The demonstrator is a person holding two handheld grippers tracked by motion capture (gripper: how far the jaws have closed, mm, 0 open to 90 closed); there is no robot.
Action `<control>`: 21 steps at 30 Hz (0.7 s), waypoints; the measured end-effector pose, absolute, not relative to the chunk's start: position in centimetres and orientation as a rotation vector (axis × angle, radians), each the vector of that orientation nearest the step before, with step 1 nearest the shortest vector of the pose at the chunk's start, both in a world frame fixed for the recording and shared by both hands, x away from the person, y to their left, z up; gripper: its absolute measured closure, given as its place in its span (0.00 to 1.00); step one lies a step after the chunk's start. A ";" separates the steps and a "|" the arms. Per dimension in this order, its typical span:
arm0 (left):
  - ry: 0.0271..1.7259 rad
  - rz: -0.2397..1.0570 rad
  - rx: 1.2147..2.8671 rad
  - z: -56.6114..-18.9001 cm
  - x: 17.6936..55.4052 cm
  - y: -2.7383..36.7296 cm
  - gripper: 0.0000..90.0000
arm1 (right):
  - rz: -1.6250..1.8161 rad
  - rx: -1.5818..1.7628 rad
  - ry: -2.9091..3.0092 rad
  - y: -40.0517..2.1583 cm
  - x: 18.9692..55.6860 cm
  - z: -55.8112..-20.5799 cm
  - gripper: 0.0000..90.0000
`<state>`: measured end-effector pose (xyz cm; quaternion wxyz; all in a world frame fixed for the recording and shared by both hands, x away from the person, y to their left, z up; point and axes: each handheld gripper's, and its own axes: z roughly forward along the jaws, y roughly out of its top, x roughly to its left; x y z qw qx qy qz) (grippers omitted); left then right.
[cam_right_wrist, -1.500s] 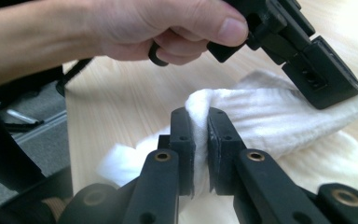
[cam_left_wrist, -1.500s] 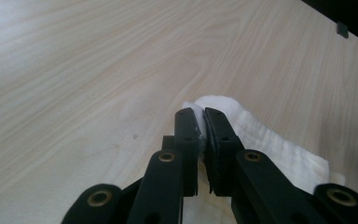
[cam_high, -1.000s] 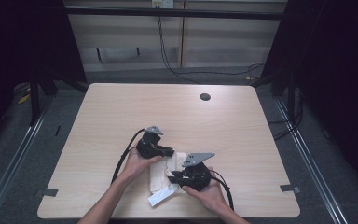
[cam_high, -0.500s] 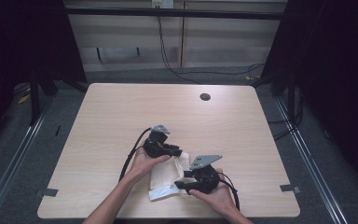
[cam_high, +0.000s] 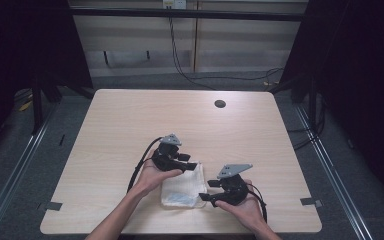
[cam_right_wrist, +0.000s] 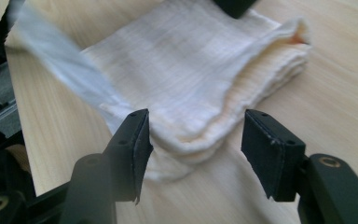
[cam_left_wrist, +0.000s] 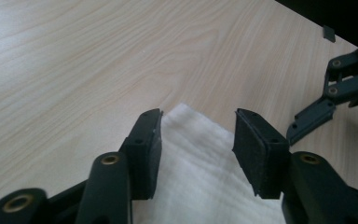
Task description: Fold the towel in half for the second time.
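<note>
One folded cloth (cam_high: 182,189) between two just-opened tools (cam_high: 194,165)

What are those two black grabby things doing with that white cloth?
A person holds black tongs in each hand over a folded white woven cloth lying on the light wooden table. The left tongs sit at the cloth's far edge, the right tongs at its near right corner. Both have just been opening, and their pads stand apart from the fabric, so the cloth lies flat on the table, let go. It looks like a fold has just been finished.
</note>
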<state>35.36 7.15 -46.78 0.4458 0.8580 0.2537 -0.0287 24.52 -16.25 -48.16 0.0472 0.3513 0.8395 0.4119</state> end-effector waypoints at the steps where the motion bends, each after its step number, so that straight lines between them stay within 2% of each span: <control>1: 0.623 -0.063 2.127 -46.6 35.3 7.3 0.55 | 1.254 1.083 2.551 -16.5 24.5 -48.1 0.46; 7: 0.602 -0.017 2.175 -46.2 34.7 8.7 0.51 | 1.177 1.137 2.526 -18.2 25.1 -47.8 0.45; 11: 0.615 0.000 2.173 -45.8 34.4 9.9 0.48 | 1.212 1.185 2.475 -19.7 25.4 -47.4 0.45; 16: 0.646 0.029 2.169 -45.7 33.9 11.7 0.48 | 1.283 1.176 2.421 -21.1 25.4 -46.6 0.44; 21: 0.692 0.052 2.146 -45.5 33.0 13.9 0.43 | 1.334 1.177 2.356 -22.6 25.2 -45.9 0.43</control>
